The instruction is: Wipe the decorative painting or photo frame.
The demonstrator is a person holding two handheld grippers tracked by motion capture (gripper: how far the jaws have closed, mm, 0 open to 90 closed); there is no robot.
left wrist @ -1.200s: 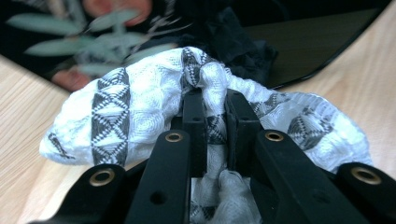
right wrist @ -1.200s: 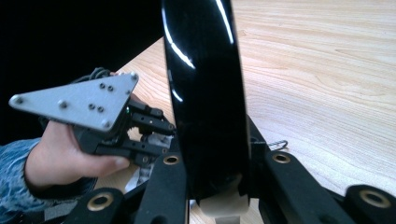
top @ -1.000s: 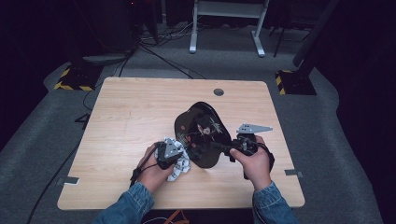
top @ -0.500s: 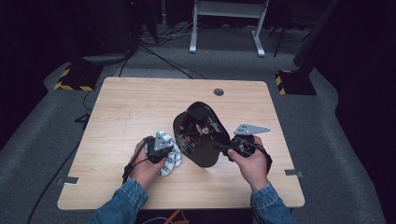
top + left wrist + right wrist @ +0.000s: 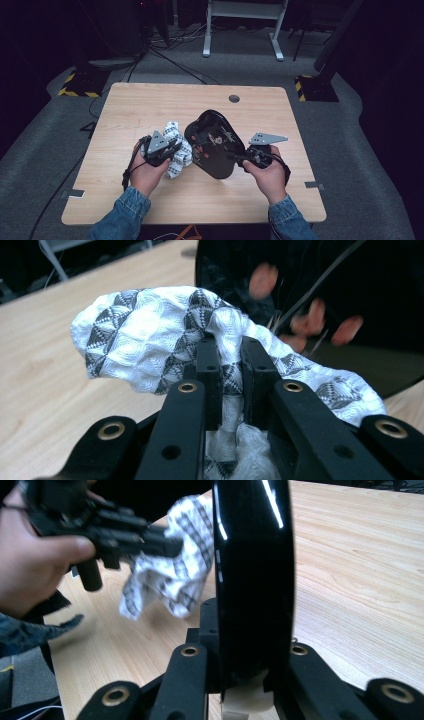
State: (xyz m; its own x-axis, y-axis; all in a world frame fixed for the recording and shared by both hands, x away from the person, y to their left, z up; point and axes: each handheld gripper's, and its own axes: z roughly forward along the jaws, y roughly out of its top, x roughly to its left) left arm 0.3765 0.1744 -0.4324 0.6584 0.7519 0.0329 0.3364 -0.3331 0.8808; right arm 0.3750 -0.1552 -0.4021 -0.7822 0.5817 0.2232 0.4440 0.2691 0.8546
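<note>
White cloth (image 5: 165, 335) with grey triangles is pinched tight in the left tool (image 5: 231, 357), bunched up around its two black jaws. Just past it, the cloth touches the shiny black tray (image 5: 216, 143). The right tool (image 5: 243, 630) squeezes the tray's edge and holds it tipped up above the wooden counter (image 5: 150, 107). The tray has small red flowers painted on it.

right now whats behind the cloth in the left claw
Just behind the patterned white cloth stands the black lacquered tray, tilted up, its glossy face with reddish flower marks showing. The cloth covers the tray's lower left part, so that part cannot be seen.
</note>
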